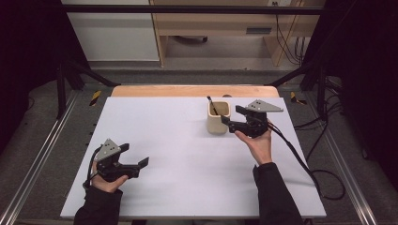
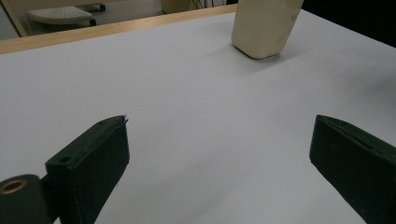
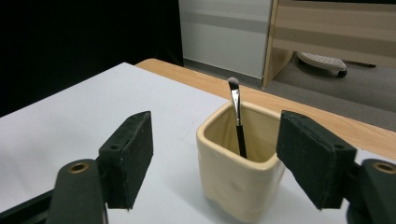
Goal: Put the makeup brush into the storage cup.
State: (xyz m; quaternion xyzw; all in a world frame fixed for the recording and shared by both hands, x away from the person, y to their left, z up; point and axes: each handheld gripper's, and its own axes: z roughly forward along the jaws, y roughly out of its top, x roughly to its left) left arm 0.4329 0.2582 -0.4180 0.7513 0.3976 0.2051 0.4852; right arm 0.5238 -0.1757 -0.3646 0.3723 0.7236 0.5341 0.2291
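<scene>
A cream square cup point(image 1: 218, 117) point(image 3: 238, 170) point(image 2: 264, 25) stands upright on the white table top point(image 1: 187, 154), toward the back right. A thin black brush point(image 1: 211, 105) point(image 3: 237, 117) leans inside it, bristle end up. My right gripper point(image 1: 232, 117) point(image 3: 219, 163) is open just right of the cup, its jaws apart on either side of the cup's front without touching it. My left gripper point(image 1: 135, 157) point(image 2: 219, 158) is open near the front left, low over bare table, nothing between its jaws.
A wooden strip point(image 1: 195, 91) edges the table's far side. Black frame posts point(image 1: 61, 89) stand at both sides. The right gripper's cable point(image 1: 300, 159) trails off the right edge. Wooden furniture point(image 1: 225, 28) stands on the floor beyond.
</scene>
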